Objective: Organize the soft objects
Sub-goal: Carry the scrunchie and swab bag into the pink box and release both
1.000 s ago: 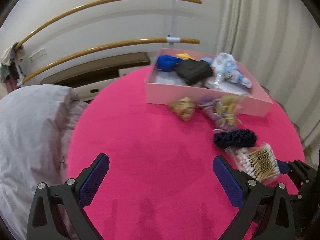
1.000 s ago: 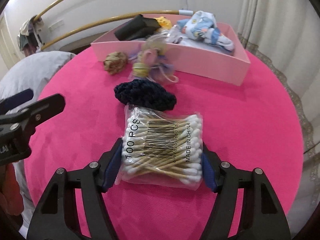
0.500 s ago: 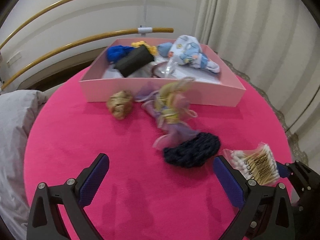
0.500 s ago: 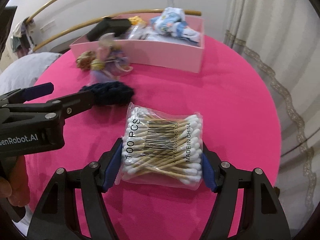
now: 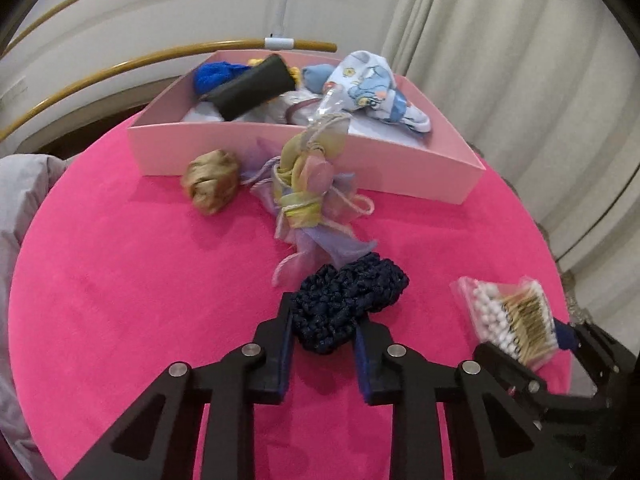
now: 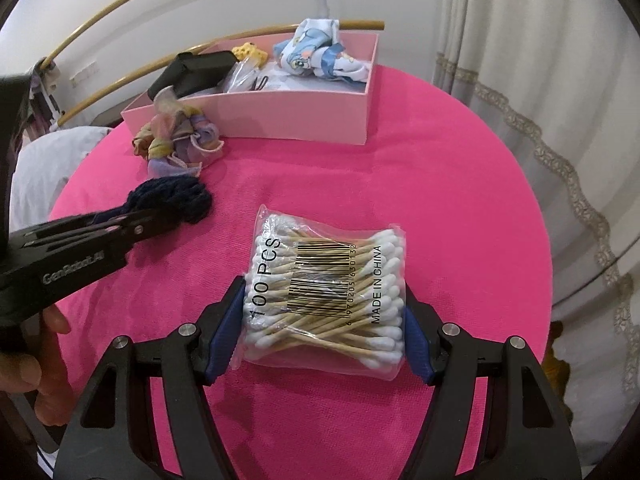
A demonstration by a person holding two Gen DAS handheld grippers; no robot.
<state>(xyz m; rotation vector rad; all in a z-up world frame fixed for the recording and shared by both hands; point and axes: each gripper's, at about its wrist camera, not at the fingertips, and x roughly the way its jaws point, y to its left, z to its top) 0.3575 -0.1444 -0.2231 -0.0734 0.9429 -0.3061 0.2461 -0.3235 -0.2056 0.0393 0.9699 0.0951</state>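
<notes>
My left gripper [image 5: 322, 330] is shut on a navy crocheted scrunchie [image 5: 348, 298] on the pink round table [image 5: 120, 280]; it also shows in the right wrist view [image 6: 172, 200]. My right gripper [image 6: 324, 316] is shut on a clear bag of cotton swabs [image 6: 326, 284], also in the left wrist view [image 5: 516, 320]. A pastel organza pouch bundle [image 5: 312, 196] and a tan scrunchie [image 5: 210, 188] lie in front of the pink box [image 5: 400, 168].
The pink box [image 6: 296, 116] holds a black pouch [image 5: 252, 88], blue yarn [image 5: 212, 76], a printed blue-white cloth [image 5: 372, 88] and small items. Curtains hang on the right. A grey cloth [image 5: 24, 184] lies at the left. Gold rails curve behind.
My left gripper has swung right toward the navy scrunchie and closed on it from wide open. My right gripper has kept hold of the cotton swab bag and turned rightward.
</notes>
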